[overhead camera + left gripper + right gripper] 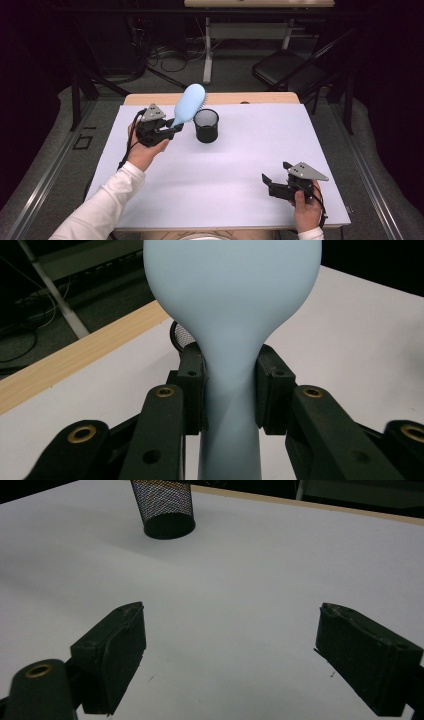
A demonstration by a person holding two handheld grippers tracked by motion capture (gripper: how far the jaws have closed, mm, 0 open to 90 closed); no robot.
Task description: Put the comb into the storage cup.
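At the left of the table, the left gripper (172,129) has its jaws clamped on the narrow handle of a pale blue plastic hairbrush (189,103), holding it up off the white table top (250,150) with the oval head tilted up and away, just beside the rim of the black wire-mesh cup (206,125). In the left gripper view the two black pads (192,390) press on either side of the handle where it narrows below the smooth, rounded back of the hairbrush (230,300). The step in hand looks like carrying the brush to the cup; the next move probably calls for turning the brush so that one end points down over the opening, then lowering it in. To the right, the right gripper (272,182) rests low near the table's front edge, jaws apart and empty
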